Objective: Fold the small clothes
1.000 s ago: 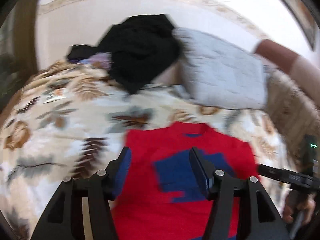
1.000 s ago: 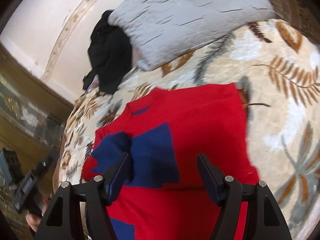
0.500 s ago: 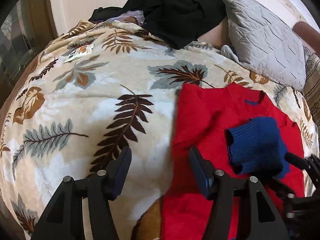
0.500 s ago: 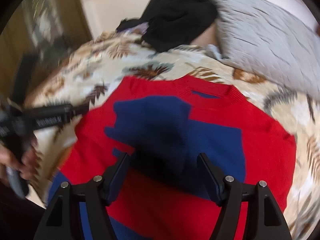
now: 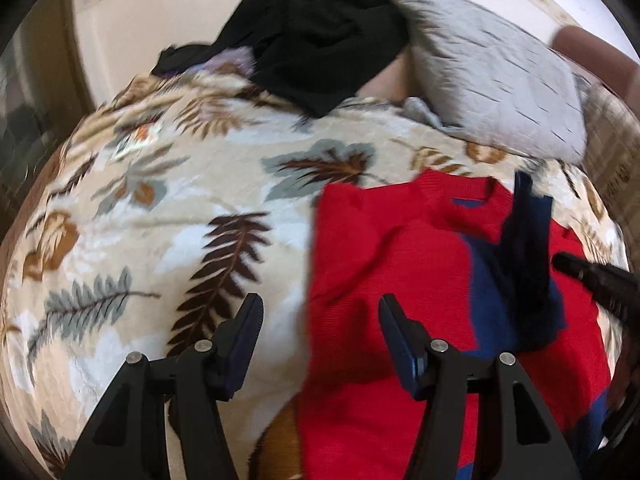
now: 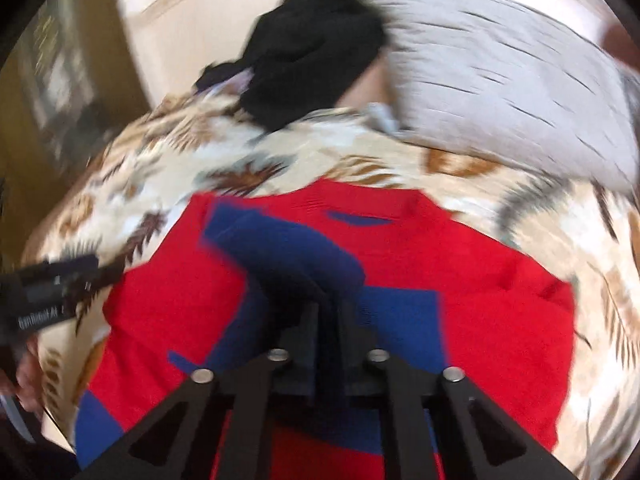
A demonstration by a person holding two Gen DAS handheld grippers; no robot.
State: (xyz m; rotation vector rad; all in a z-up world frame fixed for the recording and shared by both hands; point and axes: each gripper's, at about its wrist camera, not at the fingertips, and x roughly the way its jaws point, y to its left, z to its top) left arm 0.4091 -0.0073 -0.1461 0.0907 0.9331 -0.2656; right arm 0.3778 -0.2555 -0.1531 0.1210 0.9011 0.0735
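Right gripper [image 6: 328, 320] pinching the soft blue sleeve [image 6: 280, 248] of the floppy sweater [image 6: 480, 292], left gripper [image 5: 318, 328] spread, best grabbing the hem edge.

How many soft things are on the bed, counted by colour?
Red and blue: 1, the sweater
Black: 1, the heap of clothes
Grey: 1, the pillow
Leaf-print: 1, the blanket
Total: 4

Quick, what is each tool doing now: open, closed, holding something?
Left tool: open, holding nothing.
Right tool: closed on the blue sleeve of the red sweater.
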